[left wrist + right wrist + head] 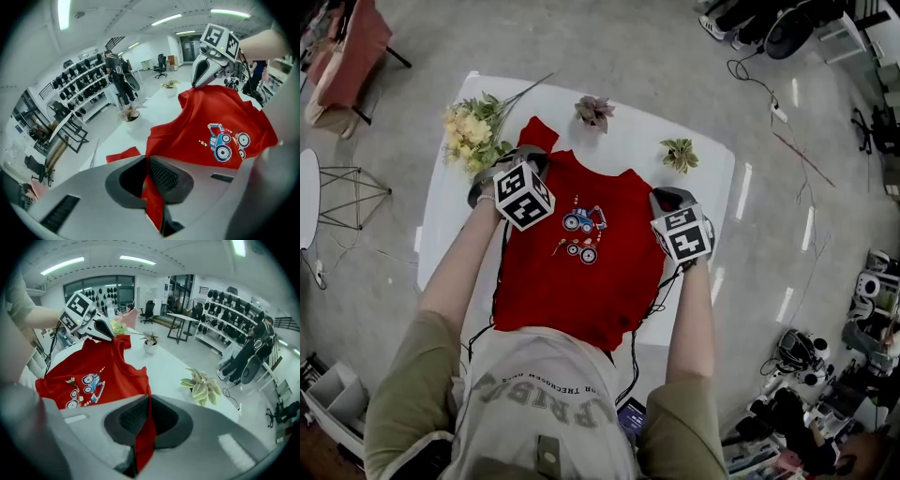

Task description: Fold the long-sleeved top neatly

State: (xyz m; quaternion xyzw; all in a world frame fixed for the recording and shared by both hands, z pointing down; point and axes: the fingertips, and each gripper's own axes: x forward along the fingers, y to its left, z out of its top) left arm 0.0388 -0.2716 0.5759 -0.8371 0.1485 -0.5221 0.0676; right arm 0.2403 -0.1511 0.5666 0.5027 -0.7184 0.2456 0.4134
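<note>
Head view shows red top (572,291) lengthwise, hem toward person.

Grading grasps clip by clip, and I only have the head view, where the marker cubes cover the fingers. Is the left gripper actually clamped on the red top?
Observer: Yes. In its own view the left gripper has its fingers shut on a fold of the top.
Operator: And the right?
Observer: The right gripper too: red cloth is pinched between its fingers.
Operator: Is the far edge lifted off the table?
Observer: From the left gripper view it seems so: that edge rises toward the right gripper, above the table.
</note>
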